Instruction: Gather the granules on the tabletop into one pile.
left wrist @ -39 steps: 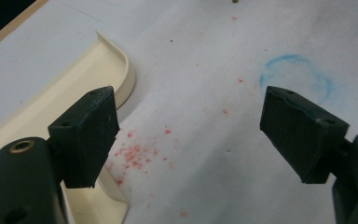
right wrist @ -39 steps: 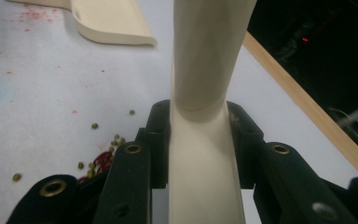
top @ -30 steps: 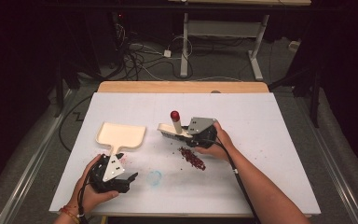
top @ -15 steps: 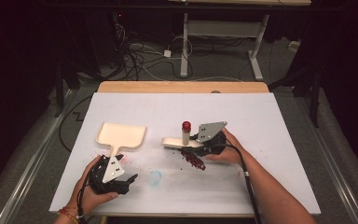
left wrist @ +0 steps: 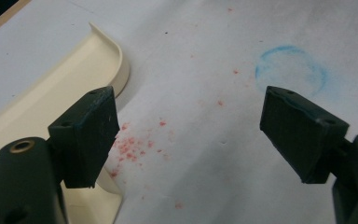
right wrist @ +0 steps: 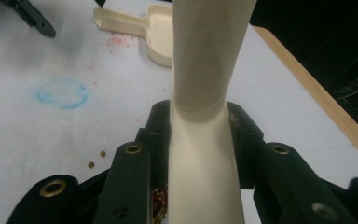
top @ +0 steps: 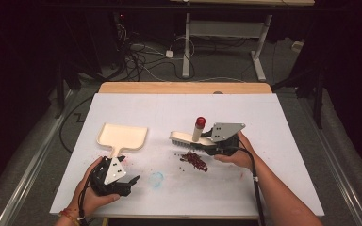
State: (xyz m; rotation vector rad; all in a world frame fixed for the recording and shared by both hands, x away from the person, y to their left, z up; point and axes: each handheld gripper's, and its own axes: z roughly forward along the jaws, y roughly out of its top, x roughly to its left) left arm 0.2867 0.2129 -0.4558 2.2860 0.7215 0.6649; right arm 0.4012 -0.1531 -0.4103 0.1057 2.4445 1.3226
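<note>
White table [top: 283, 141], brush [top: 185, 138] clamped in right gripper [top: 206, 141]

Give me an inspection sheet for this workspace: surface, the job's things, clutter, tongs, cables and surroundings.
Surface: white table top with a wooden strip along its far edge; faint red speckles and a blue ring mark on it.
Job's things: cream brush with a red-tipped handle, over the table beside a pile of dark red bits; cream dustpan lying flat, left of the pile and apart from it.
Clutter: two small yellowish beads lying loose.
Tongs: right tongs shut on the brush handle; left tongs open, with nothing between them, next to the dustpan's handle.
Cables: one trails from the right tongs along the forearm; a tangle lies on the floor beyond the table.
Surroundings: dark room, white desk legs behind.
</note>
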